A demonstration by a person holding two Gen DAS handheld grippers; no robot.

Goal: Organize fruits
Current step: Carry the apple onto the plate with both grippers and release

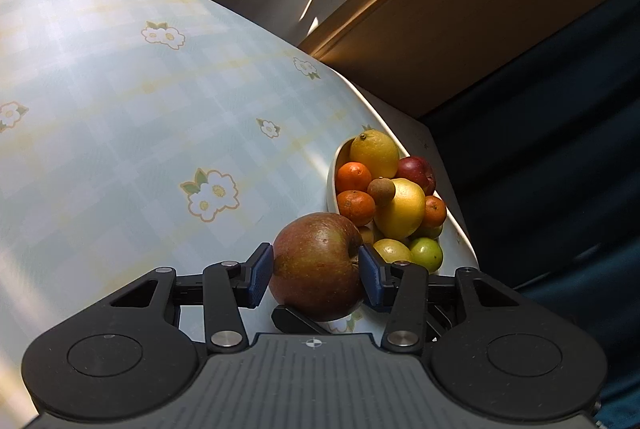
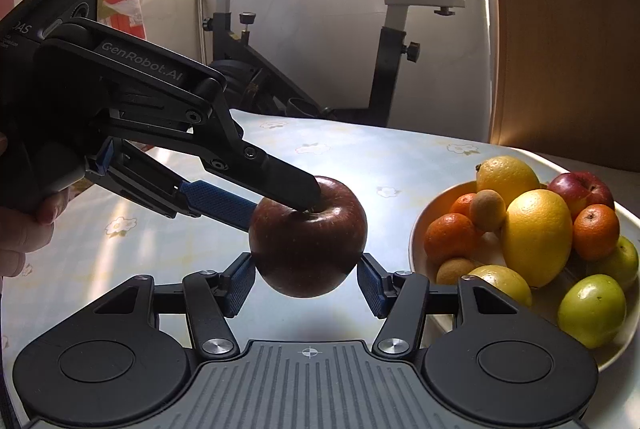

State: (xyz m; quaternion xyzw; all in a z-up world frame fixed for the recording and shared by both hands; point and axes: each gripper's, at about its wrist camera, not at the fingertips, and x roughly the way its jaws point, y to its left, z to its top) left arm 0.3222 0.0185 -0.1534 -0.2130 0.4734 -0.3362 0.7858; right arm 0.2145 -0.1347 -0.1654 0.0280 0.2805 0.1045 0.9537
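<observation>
Left tool (image 1: 316,271): pads touching both sides of apple (image 1: 318,269).
Bowl (image 1: 333,177): heaped fruit, just beyond apple.
Tabletop (image 1: 120,109): floral cloth.

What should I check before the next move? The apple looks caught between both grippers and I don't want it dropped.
1. Left gripper pads on the apple on both sides: ok.
2. Right gripper closed on the apple: not ok, its pads flank the fruit with gaps.
3. Apple clear of the tablecloth: cannot tell.
4. Room in the bowl: not ok, fruit is heaped; the big lemon sits on top.
5. Bowl safely on the table: cannot tell, it sits near the edge.
</observation>
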